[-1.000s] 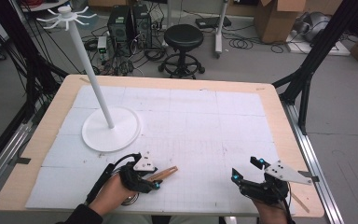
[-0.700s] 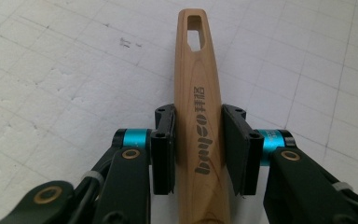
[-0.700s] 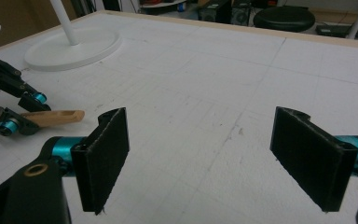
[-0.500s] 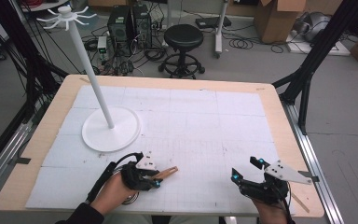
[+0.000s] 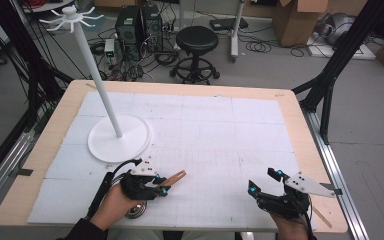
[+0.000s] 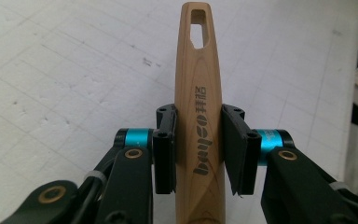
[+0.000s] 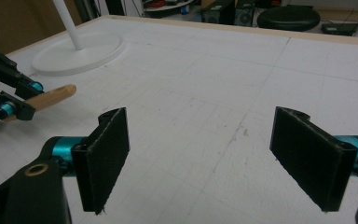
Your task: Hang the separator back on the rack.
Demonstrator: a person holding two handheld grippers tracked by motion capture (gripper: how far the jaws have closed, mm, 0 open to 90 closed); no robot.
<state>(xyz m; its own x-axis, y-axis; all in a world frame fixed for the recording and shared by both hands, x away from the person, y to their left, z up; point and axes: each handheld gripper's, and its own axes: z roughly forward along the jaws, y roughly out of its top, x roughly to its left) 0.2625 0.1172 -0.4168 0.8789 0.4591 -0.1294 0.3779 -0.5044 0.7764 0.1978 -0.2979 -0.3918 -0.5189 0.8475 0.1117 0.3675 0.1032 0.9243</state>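
Wooden handle clamped in the left gripper (image 5: 161, 186), near the table's front edge.

The smooth, grained wooden handle (image 6: 199, 112), tapered with a slotted hole at its tip, sits pinched between the closed black jaws; its long axis runs straight out ahead, toward the right gripper (image 5: 265, 182), whose felt-faced jaws stand wide apart, empty, above the white gridded mat (image 5: 220, 130).

Robotics lab, gridded white test table (image 5: 260, 130) in black frame struts, computer towers (image 5: 139, 25), tangled floor cables, swivel stool (image 5: 196, 42), cardboard boxes (image 5: 294, 20)

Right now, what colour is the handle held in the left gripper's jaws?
Light brown wood grain with dark printed lettering on the handle; clearest in the left gripper view.
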